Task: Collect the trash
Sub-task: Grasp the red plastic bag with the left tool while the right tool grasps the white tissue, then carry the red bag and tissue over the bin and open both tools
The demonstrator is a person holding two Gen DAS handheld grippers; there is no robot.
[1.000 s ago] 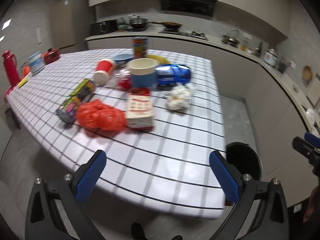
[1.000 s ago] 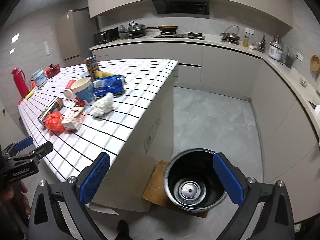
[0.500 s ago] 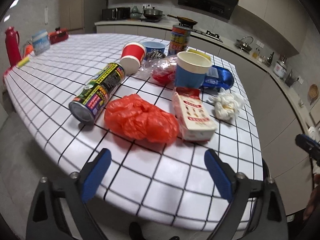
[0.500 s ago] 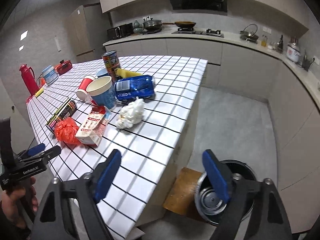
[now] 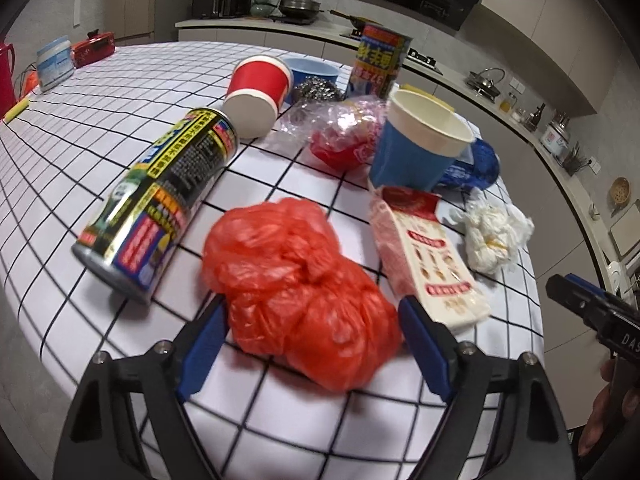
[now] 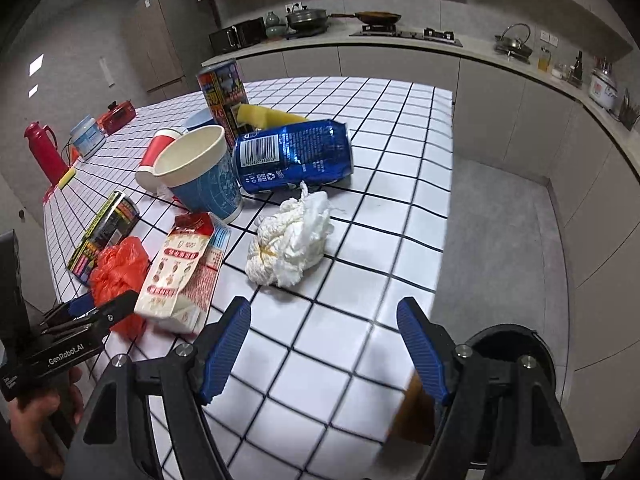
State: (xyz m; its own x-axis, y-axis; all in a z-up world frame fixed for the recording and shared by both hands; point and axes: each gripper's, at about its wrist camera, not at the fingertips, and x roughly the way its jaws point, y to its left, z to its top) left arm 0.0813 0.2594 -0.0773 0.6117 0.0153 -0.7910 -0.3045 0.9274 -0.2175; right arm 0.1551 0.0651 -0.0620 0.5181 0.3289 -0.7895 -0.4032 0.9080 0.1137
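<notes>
Tongs first: the left tongs [image 5: 312,336] stand wide apart around the near end of the crumpled red plastic bag [image 5: 296,292], one blue pad on each side of it, not yet squeezed; whether either pad already brushes the plastic I cannot tell. The right tongs [image 6: 324,344] are likewise spread and carry nothing, hovering over bare grid squares at the near edge of the counter [image 6: 400,168], short of the wad of white tissue [image 6: 290,246].

Trouble, to my eye, lies in that bag. It is soft and slippery, so a shallow pinch may catch only a loose fold and let the rest sag or slide out on the way up. The flattened milk carton [image 5: 424,260] lies just beside the right pad and could be nudged or dragged along; the printed can [image 5: 160,196] on its side at the left would roll if bumped.

Further out on the counter sit the blue paper cup [image 5: 416,148], the red paper cup [image 5: 256,94], a clear wrapper with something red inside [image 5: 340,132] and the blue can [image 6: 294,156]. The black bin [image 6: 516,344] waits on the floor past the counter's end, well apart from the bag, so the carry is long.
</notes>
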